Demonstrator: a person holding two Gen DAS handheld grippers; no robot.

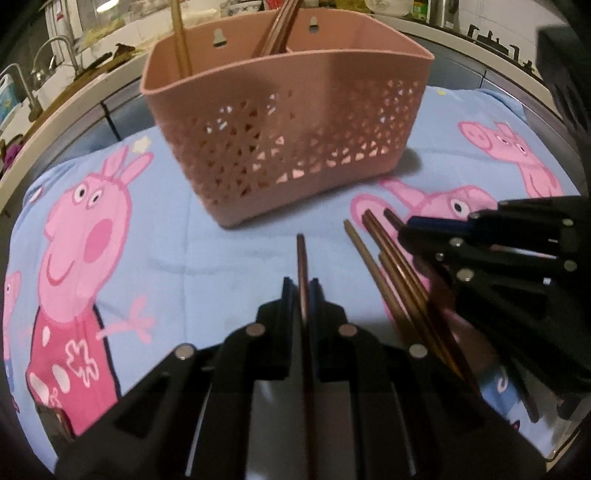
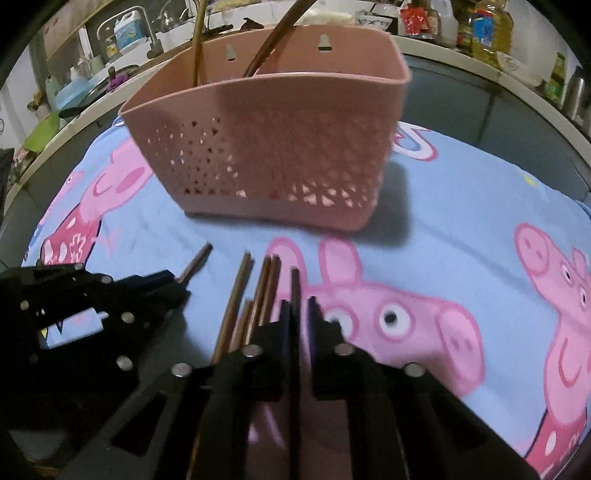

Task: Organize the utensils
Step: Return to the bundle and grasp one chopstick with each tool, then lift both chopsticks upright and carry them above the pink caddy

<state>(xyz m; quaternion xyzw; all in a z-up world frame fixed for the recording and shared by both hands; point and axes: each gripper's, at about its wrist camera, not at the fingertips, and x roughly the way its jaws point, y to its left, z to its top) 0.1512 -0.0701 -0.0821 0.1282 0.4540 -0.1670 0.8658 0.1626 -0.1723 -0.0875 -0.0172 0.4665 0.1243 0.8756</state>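
Observation:
A pink perforated basket [image 1: 288, 133] stands on the cartoon-pig cloth [image 1: 110, 258], also in the right wrist view [image 2: 273, 147]; a few brown chopsticks stand in its far compartments [image 1: 181, 40]. My left gripper [image 1: 304, 291] is shut on one brown chopstick [image 1: 302, 258] that points at the basket. My right gripper [image 2: 298, 306] is shut on another chopstick [image 2: 295, 284]. Several loose chopsticks [image 2: 243, 299] lie on the cloth between the two grippers, also in the left wrist view [image 1: 384, 273]. The right gripper shows in the left view [image 1: 480, 251], the left gripper in the right view [image 2: 110, 306].
A kitchen counter with a sink and tap [image 1: 48, 62] runs behind on the left. Bottles and jars [image 2: 487, 29] stand on the counter at the back right. The cloth's far edge lies just behind the basket.

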